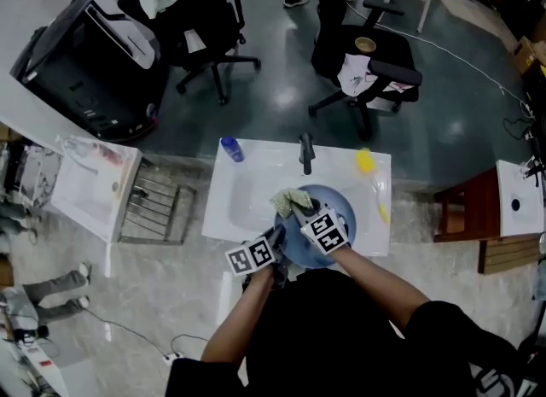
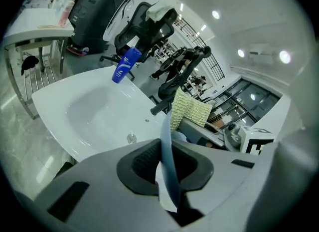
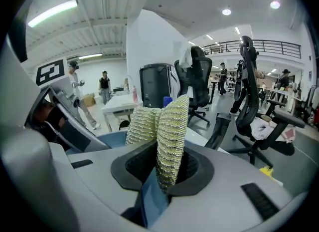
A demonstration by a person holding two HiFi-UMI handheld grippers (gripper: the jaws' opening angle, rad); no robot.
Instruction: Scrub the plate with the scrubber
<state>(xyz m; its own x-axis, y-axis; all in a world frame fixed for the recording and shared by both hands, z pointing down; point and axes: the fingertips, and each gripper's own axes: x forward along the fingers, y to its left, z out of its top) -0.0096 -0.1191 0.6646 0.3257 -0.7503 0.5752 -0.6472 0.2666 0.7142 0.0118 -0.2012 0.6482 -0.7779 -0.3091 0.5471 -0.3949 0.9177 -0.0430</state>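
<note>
Your left gripper (image 2: 168, 166) pinches only the thin edge of the blue plate (image 2: 166, 141), up over the sink (image 1: 243, 199). Your right gripper (image 3: 164, 168) squeezes the scrubber (image 3: 169, 126) beside it. Push too hard and the plate could slip out and drop.

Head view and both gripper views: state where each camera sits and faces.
Head view: person's head, steeply down on sink; forearms, left gripper, right gripper show.
Left gripper view: rides left gripper, its jaws shut on plate, sink beyond.
Right gripper view: rides right gripper, its jaws shut on scrubber, chairs beyond.
Shared: scrubber in all three.
</note>
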